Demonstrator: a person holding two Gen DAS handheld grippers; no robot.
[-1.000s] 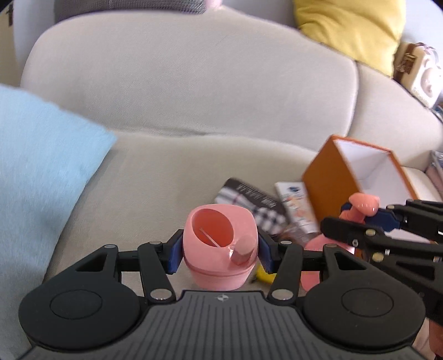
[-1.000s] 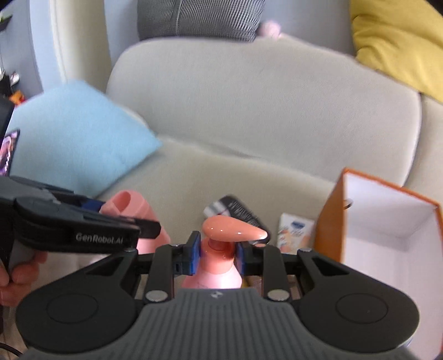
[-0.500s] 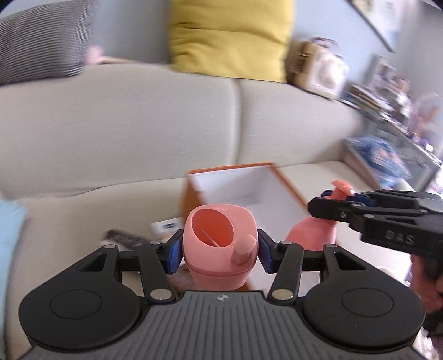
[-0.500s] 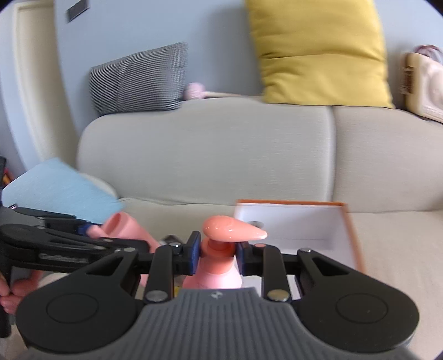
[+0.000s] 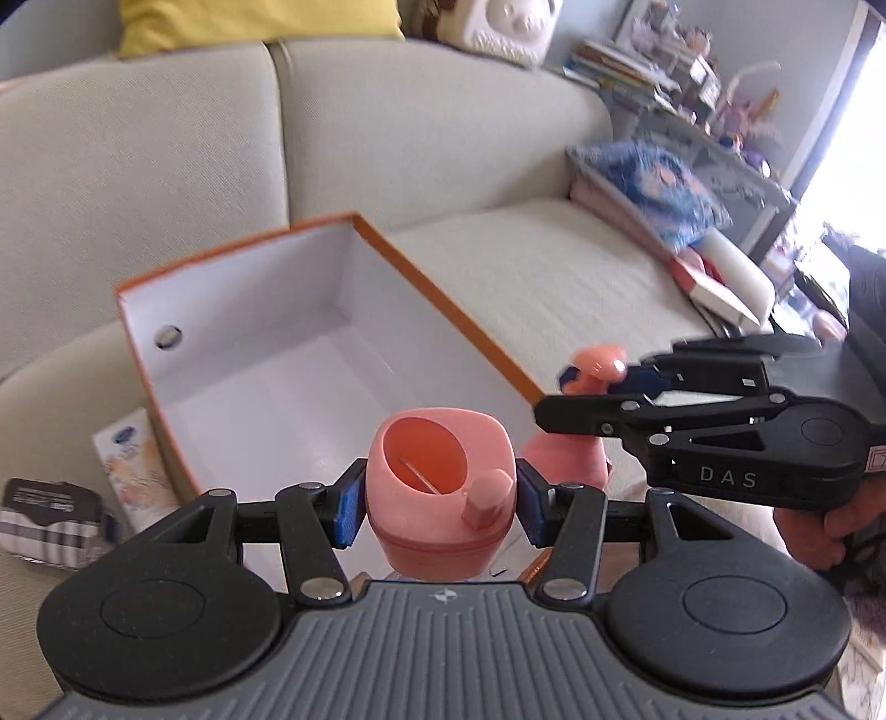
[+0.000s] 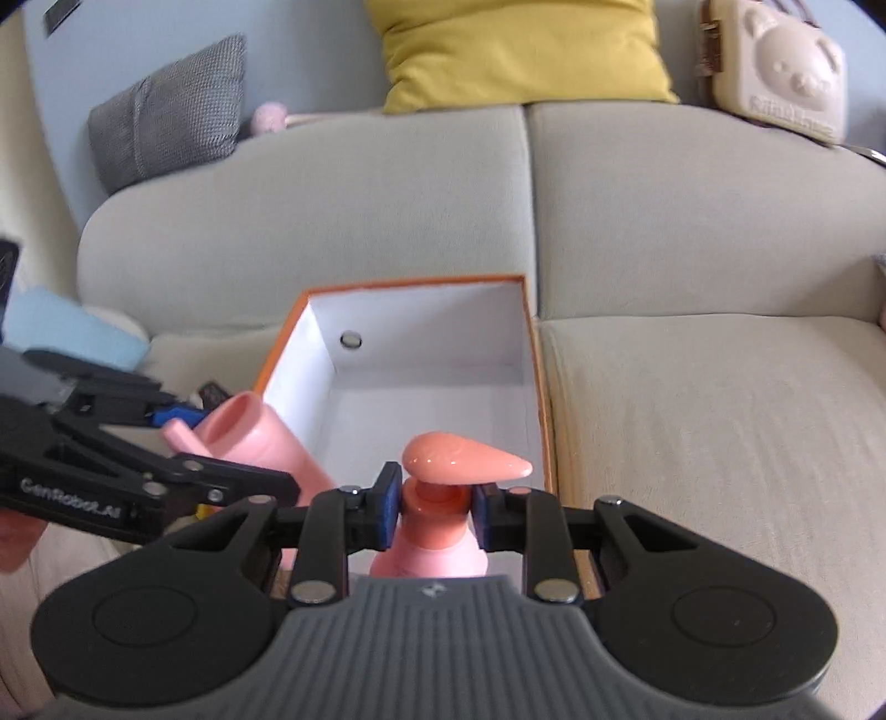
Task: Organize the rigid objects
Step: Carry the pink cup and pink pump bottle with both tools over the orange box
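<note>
Right wrist view showed both hand-held grippers [image 6: 434,512] holding pink containers [image 6: 429,545] over the box [image 6: 531,360], nothing placed yet

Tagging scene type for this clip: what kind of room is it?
Most likely a home living room. A beige fabric sofa fills both views, with a mustard-yellow throw pillow and a grey woven cushion along its back, and a cluttered shelf of books beyond the sofa's end.
</note>
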